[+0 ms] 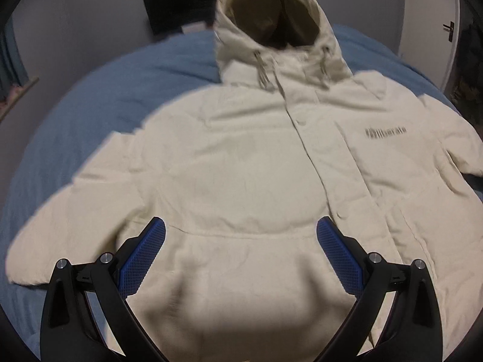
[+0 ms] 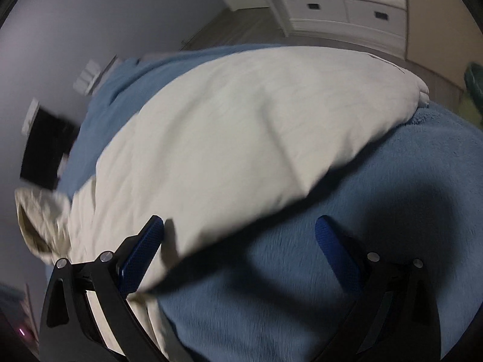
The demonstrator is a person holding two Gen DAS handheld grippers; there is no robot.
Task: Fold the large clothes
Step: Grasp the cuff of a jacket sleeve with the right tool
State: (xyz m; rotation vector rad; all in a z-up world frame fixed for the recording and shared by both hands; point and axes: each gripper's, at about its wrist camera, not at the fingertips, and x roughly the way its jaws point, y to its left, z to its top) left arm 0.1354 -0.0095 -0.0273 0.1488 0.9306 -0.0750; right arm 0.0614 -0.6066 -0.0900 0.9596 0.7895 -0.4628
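a blue bedcover (image 1: 90, 114) fills the left wrist view, and a cream hooded jacket (image 1: 247, 163) lies front-up across it, hood (image 1: 271, 15) at 12 o'clock, hem at 6 o'clock, sleeves spread toward 8 and 3 o'clock. the jacket looks padded and bulky: soft and springy rather than stiff, probably light for its size, and likely to puff back open after a fold. a sleeve cuff or a hem corner looks the surest place to pinch. in the right wrist view one sleeve (image 2: 256, 138) runs toward 2 o'clock over the cover. a dark panel (image 1: 184, 3) stands against the wall at 11 o'clock, white drawers (image 2: 347, 12) sit at 1 o'clock, and a door handle (image 1: 449, 30) shows at 2 o'clock; none crowds the bed. the left gripper (image 1: 240, 229) hovers over the front pocket, jaws spread wide, holding nothing. the right gripper (image 2: 240, 227) is likewise wide open and empty, at the sleeve's lower edge.
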